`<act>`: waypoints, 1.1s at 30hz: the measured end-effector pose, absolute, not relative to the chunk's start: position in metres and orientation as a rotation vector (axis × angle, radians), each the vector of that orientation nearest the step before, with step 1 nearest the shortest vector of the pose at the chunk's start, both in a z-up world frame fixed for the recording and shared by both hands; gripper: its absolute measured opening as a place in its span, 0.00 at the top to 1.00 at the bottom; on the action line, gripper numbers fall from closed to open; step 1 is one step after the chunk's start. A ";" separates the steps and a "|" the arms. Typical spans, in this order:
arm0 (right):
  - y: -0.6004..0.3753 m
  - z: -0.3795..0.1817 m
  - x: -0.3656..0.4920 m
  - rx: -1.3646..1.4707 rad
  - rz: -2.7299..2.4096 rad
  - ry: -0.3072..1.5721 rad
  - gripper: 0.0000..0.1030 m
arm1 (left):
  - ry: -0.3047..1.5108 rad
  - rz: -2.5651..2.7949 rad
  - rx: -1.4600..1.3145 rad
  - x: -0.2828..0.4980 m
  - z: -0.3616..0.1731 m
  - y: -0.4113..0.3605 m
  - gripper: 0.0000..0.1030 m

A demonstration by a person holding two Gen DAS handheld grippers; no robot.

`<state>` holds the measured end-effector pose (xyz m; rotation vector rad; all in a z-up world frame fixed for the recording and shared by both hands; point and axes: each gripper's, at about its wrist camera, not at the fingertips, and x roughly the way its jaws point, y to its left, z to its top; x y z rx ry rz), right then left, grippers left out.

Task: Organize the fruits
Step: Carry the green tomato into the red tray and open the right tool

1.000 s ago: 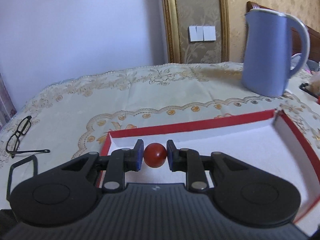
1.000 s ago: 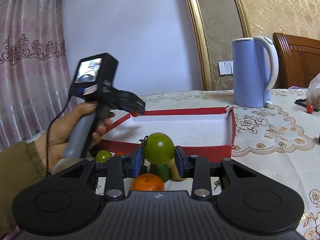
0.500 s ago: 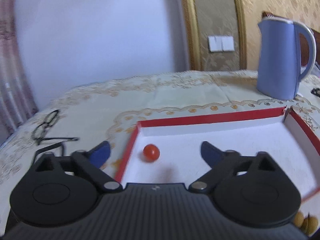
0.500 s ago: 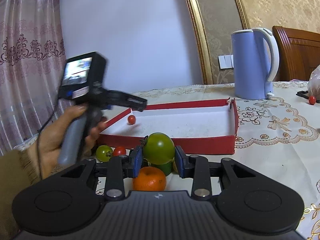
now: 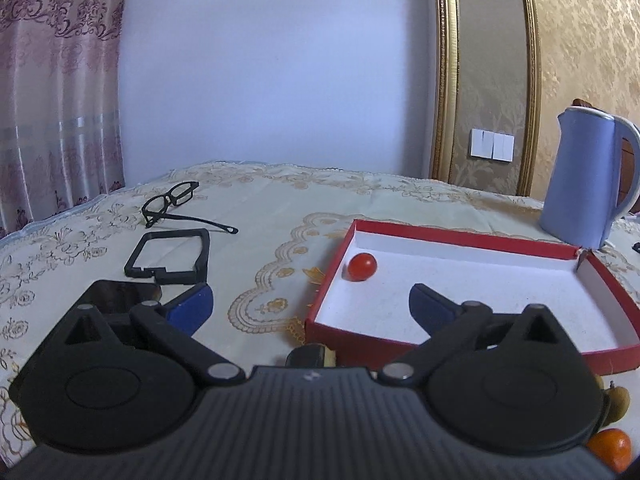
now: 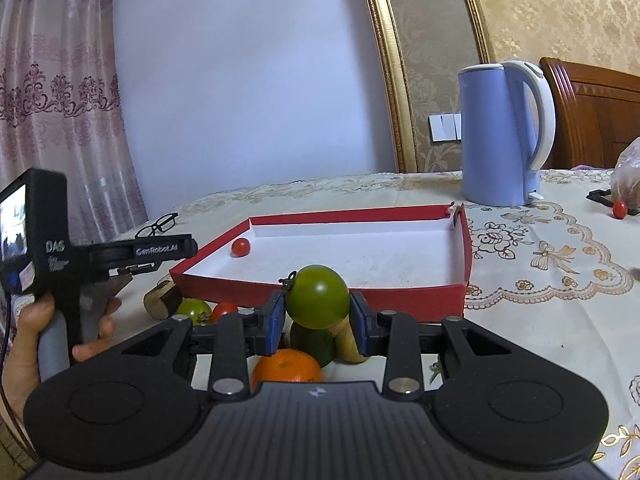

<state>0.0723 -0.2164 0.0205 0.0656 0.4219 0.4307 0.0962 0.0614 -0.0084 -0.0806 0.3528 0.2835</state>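
A red-walled white-floored box (image 5: pixel 472 240) (image 6: pixel 320 282) lies on the tablecloth. A small red tomato (image 5: pixel 362 267) (image 6: pixel 241 247) rests in its far left corner. My left gripper (image 5: pixel 310 306) is wide open and empty, pulled back near the box's left front corner; it also shows at the left of the right wrist view (image 6: pixel 160 252). My right gripper (image 6: pixel 316 316) is shut on a green tomato (image 6: pixel 317 297), held just in front of the box. Under it lie an orange (image 6: pixel 286 366), another green fruit (image 6: pixel 314 342), a small green tomato (image 6: pixel 194 309) and a small red tomato (image 6: pixel 224 310).
A blue kettle (image 5: pixel 584 184) (image 6: pixel 500 136) stands behind the box. Black glasses (image 5: pixel 172 202), a black frame (image 5: pixel 170 258) and a dark phone (image 5: pixel 116 296) lie to the left. A red tomato (image 6: pixel 619 209) lies far right. A wooden piece (image 6: pixel 162 298) sits by the box's corner.
My left gripper opened, dropped the red tomato into the box and drew back to the left. My right gripper stayed shut on the green tomato and rose slightly.
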 end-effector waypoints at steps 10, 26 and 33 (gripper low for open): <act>-0.215 0.023 0.088 0.055 0.408 0.413 0.67 | 0.333 0.285 -0.074 0.092 -0.011 0.059 0.00; -0.207 0.021 0.111 0.035 0.412 0.440 0.67 | 0.365 0.285 -0.089 0.098 -0.012 0.063 0.00; -0.198 0.025 0.117 0.012 0.424 0.441 0.67 | 0.369 0.281 -0.084 0.099 -0.013 0.062 0.00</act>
